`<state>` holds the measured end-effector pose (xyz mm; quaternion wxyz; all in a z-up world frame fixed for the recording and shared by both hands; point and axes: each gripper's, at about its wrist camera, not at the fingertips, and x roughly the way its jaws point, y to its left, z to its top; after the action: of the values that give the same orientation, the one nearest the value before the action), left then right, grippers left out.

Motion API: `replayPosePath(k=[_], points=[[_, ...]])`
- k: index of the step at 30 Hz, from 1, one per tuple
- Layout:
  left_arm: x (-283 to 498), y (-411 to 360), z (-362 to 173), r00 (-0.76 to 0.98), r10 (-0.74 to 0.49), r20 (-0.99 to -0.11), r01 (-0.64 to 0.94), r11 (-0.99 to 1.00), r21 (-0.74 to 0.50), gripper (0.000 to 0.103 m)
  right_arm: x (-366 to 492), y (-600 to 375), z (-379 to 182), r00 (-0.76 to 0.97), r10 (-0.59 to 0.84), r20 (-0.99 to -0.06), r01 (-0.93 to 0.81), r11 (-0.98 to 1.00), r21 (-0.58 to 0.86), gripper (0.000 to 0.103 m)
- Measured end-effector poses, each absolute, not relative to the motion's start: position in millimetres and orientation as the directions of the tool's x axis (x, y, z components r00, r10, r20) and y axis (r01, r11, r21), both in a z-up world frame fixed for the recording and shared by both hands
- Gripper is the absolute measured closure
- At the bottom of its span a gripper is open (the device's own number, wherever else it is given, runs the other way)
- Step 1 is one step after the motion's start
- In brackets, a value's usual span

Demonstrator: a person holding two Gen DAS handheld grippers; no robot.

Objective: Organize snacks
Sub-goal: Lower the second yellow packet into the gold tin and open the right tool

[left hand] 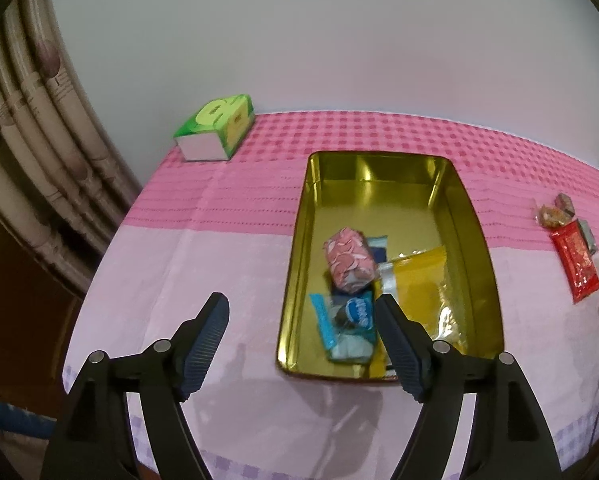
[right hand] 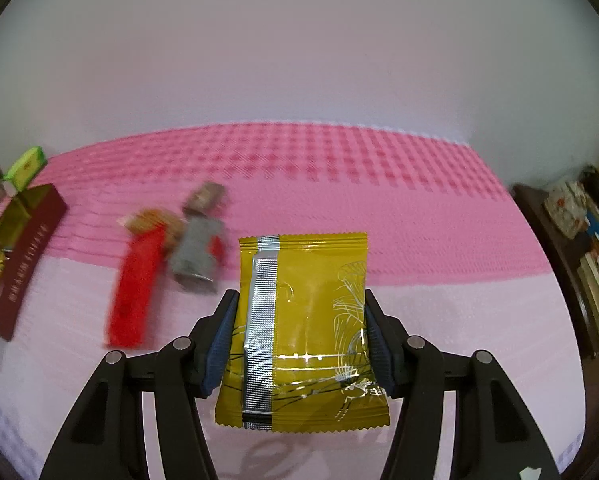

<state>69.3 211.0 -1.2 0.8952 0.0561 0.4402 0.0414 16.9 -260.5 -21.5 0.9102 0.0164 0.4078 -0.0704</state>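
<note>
Snacks — yellow packet (right hand: 303,328) pinched by right gripper (right hand: 299,344); left gripper (left hand: 301,344) spread, tilted down.

The left gripper (left hand: 301,344) has 2 black plastic fingers shaped like long bent arms. Each finger ends in a dark blue pad (left hand: 205,346) with tiny ridges – like a comb. Small round silver pins (left hand: 162,345) sit on the joints, 2 on each side. The right gripper (right hand: 299,344) looks just the same – black arms, blue ridged pads (right hand: 219,350), shiny silver pins (right hand: 415,342).
</note>
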Motion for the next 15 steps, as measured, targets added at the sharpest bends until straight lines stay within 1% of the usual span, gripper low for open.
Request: replayPosePath(k=[6,12,15], points=[[62.1,217.8,-4.0,0.61,0.131,-0.782,-0.03,0.989,0.143,0.024,25.5,-201.0,5.0,0.696,-0.015,-0.718,0.028,1.0,0.006,0.048],[56.5,225.8,-7.3,0.609,0.16,-0.777,-0.032,0.984,0.178,0.023,30.2,-120.8,17.1,0.698,0.111,-0.707,-0.124,0.992,0.033,0.048],[55.0,231.4,-8.7,0.604,0.157,-0.781,-0.032,0.984,0.174,0.023,31.8,-88.2,18.3,0.684,0.161,-0.712,-0.189,0.981,0.041,0.048]])
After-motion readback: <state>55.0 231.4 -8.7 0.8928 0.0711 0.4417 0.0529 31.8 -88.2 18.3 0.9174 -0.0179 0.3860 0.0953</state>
